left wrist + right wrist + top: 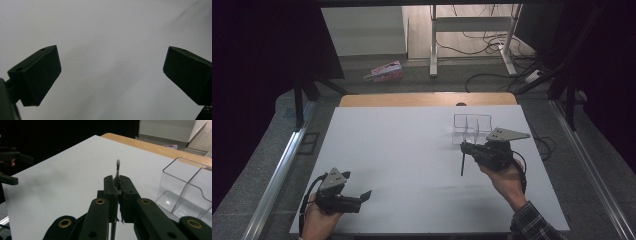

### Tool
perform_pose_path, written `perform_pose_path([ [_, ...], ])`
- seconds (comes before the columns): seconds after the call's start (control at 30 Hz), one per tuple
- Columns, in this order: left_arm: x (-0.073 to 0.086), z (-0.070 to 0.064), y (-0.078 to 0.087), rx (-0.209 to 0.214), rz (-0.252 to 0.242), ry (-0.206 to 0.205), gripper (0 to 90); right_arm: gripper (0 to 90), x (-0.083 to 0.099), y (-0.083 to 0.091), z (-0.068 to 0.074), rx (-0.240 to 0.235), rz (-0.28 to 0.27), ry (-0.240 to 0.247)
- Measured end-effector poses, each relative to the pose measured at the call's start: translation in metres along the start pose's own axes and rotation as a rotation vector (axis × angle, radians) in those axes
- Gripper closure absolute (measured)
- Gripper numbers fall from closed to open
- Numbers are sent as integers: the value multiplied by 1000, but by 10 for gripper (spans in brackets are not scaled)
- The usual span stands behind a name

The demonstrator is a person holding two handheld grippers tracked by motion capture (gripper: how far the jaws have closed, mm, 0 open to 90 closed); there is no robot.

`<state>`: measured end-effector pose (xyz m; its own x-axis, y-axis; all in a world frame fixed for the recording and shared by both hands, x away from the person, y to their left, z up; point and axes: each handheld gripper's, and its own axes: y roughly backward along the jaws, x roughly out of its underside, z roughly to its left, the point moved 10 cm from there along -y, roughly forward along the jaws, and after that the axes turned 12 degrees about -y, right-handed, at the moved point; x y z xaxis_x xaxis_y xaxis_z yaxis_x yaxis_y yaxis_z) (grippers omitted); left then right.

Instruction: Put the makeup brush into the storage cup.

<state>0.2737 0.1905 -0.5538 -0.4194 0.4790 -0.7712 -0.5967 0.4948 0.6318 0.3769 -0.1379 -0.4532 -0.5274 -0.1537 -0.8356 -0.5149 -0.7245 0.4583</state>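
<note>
Item 1. Right tongs (466, 148): clamped on a thin dark stick-like utensil (462, 162). In the high view it hangs from the jaws toward the worktop (392, 165); whether its lower tip touches the surface cannot be told. In the right gripper view the jaws stand pressed together around the utensil (118, 167), whose small rounded end pokes out past them. It looks like a slim spoon or stirrer; the exact kind is unclear.

Item 2. Left tongs (364, 196): jaws wide apart, nothing between them. Held low at the near left of the worktop, well apart from everything else. The left gripper view looks between the spread fingers (37, 75) at bare white surface.

Item 3. Organiser (472, 129): clear plastic, divided into compartments, standing upright on the far right part of the worktop, just beyond the right tongs. Its compartments (185, 192) appear empty.

Item 4. Beyond the worktop: a pink packet (384, 71) on the floor and cables near a desk frame; no part in the work.

Status, by judgement: the pick-up is done, the utensil is secured and carried near the organiser. Left to do: bring it over a compartment, lower it in and release. Nothing is yet stowed. The left tongs appear idle.
</note>
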Motion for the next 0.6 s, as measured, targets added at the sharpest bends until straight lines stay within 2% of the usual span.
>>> perform_pose_path([
  [0.4, 8, 4, 7, -9, 0, 19, 22, 848, -14, -1, -9, 17, -27, 1],
  [0.6, 10, 4, 8, -12, 4, 14, 21, 848, -25, -2, -13, 30, -43, 13],
])
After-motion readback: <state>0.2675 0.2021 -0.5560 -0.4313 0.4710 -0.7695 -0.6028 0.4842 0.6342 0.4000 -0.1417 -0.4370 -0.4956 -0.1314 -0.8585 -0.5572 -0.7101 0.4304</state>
